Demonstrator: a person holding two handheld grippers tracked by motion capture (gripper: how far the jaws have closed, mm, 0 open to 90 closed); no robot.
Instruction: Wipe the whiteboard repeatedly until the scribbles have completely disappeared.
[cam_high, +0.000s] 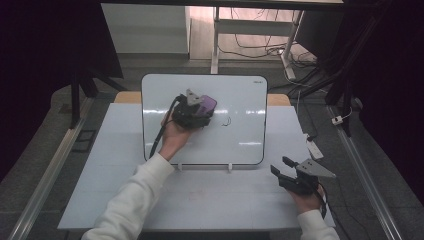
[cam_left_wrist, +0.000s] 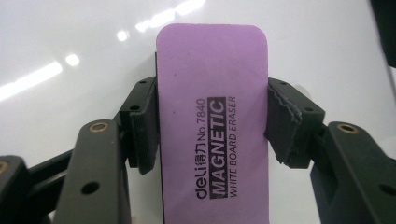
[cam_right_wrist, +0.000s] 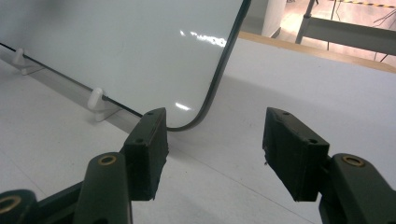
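Your left gripper (cam_left_wrist: 212, 126) is clamped on the purple eraser (cam_left_wrist: 212, 121), held against the whiteboard (cam_high: 240, 100) just left of a small dark mark (cam_high: 226, 121), which looks not yet wiped. Your right gripper (cam_right_wrist: 215, 154) hangs open and empty over the table (cam_high: 225, 200) near the board's lower right corner.

Pale table (cam_high: 125, 200) at centre, grey floor (cam_high: 45, 150) around it, white desk frame (cam_high: 260, 30) beyond it with loose cables (cam_high: 260, 50) beneath, dark curtains (cam_high: 45, 45) flanking.
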